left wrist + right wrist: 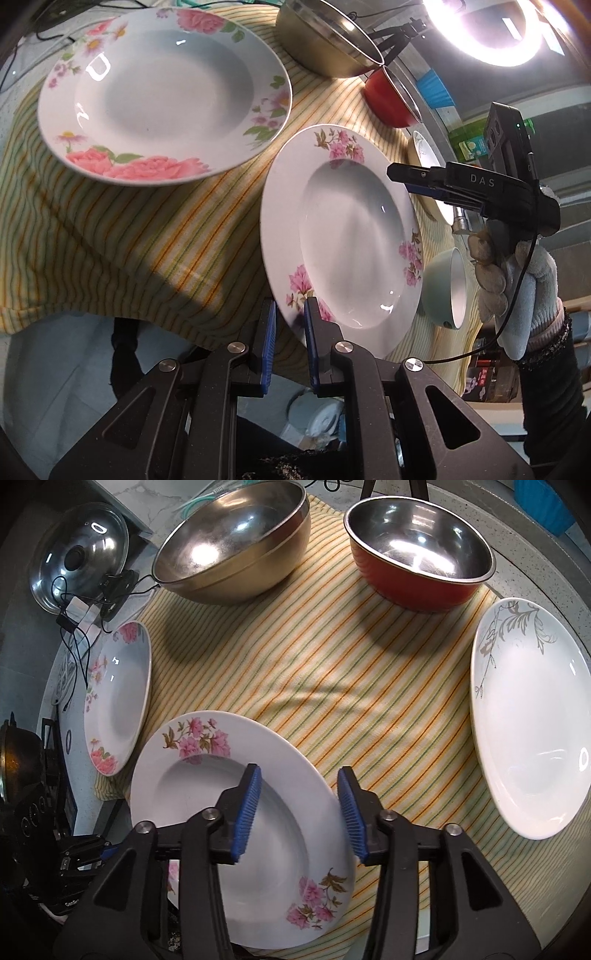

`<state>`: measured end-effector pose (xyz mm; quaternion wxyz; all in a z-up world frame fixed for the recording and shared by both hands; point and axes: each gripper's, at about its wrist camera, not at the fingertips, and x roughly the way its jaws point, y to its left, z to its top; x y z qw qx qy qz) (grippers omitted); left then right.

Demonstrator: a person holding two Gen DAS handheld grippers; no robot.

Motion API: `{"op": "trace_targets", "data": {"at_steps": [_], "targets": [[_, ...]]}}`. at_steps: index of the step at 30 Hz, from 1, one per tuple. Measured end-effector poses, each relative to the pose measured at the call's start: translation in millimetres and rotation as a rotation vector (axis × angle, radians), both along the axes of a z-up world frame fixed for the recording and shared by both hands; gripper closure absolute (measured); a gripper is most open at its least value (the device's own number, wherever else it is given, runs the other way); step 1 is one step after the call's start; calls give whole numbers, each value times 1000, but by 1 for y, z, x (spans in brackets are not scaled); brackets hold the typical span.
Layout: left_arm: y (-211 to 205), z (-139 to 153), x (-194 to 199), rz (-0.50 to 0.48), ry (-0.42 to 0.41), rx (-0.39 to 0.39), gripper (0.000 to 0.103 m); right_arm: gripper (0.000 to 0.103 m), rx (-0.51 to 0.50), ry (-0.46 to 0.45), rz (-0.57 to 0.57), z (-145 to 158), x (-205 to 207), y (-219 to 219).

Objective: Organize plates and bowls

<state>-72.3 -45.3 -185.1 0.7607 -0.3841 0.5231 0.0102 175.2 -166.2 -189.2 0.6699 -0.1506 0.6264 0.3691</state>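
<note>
My left gripper [290, 317] is shut on the near rim of a white deep plate with small pink flowers [347, 236], holding it tilted above the striped cloth [129, 229]; the plate also shows in the right wrist view [207, 786]. A larger rose-patterned plate [162, 92] lies on the cloth to the left; it shows at the left of the right wrist view [118, 698]. My right gripper [299, 790] is open and empty, hovering over the held plate's right edge; it appears in the left wrist view [402, 177].
A gold steel bowl [232, 542] and a red steel bowl [421, 557] stand at the back of the cloth. A white plate with grey leaf pattern [532, 716] lies at the right. A pale green cup [447, 288] sits near the right. A pot lid [77, 557] and cables lie at the far left.
</note>
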Motion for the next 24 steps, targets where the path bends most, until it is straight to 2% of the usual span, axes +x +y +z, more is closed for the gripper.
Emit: {"op": "trace_targets", "data": {"at_steps": [3, 8, 10, 13, 14, 16, 20, 24], "targets": [[2, 3, 1, -6, -3, 10, 91, 48, 0, -33, -18, 6, 0, 0], [6, 12, 2, -26, -21, 31, 91, 44, 37, -56, -62, 21, 4, -3], [7, 17, 2, -36, -34, 42, 91, 37, 54, -68, -78, 29, 4, -3], [15, 27, 2, -49, -66, 59, 91, 35, 80, -90, -100, 42, -1, -2], [20, 30, 1, -48, -80, 61, 87, 34, 88, -98, -103, 47, -4, -1], [31, 38, -1, -33, -110, 90, 82, 33, 112, -111, -111, 56, -13, 2], [59, 48, -5, 7, -145, 148, 82, 30, 172, -141, -125, 71, -33, 8], [91, 49, -6, 71, -139, 202, 82, 30, 222, -136, -129, 76, -51, 17]]}}
